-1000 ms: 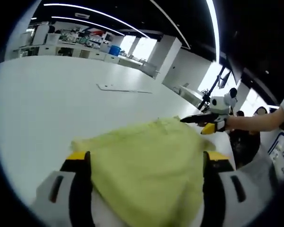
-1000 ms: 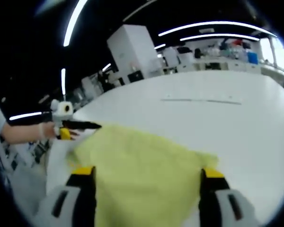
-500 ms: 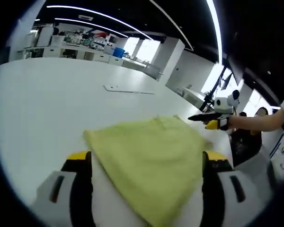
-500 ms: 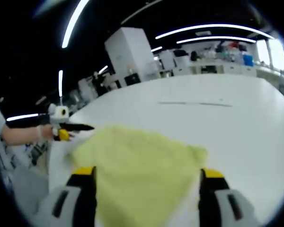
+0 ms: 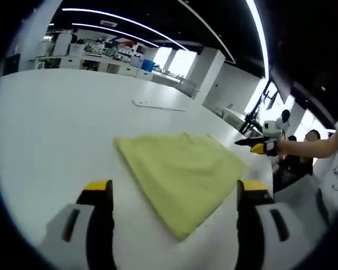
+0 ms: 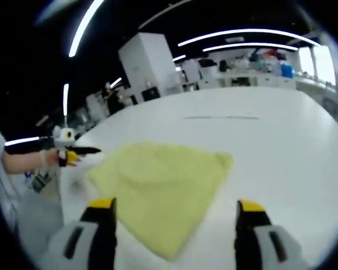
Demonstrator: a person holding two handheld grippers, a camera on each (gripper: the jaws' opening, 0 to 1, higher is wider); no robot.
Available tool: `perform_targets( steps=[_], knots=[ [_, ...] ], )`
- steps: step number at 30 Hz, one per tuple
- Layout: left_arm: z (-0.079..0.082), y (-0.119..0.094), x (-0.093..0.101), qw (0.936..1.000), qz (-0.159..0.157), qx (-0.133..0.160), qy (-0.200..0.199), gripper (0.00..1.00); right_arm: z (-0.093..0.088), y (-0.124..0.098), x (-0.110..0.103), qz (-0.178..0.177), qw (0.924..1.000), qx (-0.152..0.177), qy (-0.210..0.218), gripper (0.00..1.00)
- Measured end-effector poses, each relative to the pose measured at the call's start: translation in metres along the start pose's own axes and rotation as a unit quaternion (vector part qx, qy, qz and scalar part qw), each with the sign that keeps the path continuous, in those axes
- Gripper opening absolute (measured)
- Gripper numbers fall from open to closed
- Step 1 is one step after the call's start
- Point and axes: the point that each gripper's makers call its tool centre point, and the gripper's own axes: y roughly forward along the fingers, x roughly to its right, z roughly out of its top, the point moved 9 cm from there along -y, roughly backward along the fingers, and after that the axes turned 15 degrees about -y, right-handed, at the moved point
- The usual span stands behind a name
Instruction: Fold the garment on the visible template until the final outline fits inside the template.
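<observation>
The garment (image 5: pixel 183 177) — a yellow-green folded cloth — lies flat on the white table (image 5: pixel 50 129). The left gripper (image 5: pixel 172 211) hangs just short of the garment's near corner, jaws apart, holding nothing. The right gripper (image 6: pixel 172 216) also sits near that corner, jaws apart. Beyond the garment, a thin template line (image 5: pixel 158 105) marks the table.

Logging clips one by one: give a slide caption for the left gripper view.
Folded yellow cloth lies flat on white table beyond open left gripper.
</observation>
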Motion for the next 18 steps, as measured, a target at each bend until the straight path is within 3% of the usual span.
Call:
perform_targets(
  steps=[10, 13, 18],
  knots=[
    [-0.024, -0.021, 0.011, 0.9998, 0.000, 0.004, -0.017, 0.80, -0.014, -0.023, -0.010, -0.017, 0.9998, 0.002, 0.014, 0.79],
    [-0.029, -0.024, 0.003, 0.9994, 0.000, 0.007, -0.033, 0.79, -0.018, -0.026, -0.015, -0.014, 0.9998, -0.003, 0.013, 0.73],
    [-0.044, -0.026, 0.008, 0.9992, 0.006, 0.006, -0.038, 0.71, -0.026, -0.029, -0.020, -0.006, 0.9998, -0.011, 0.014, 0.69]
  ],
)
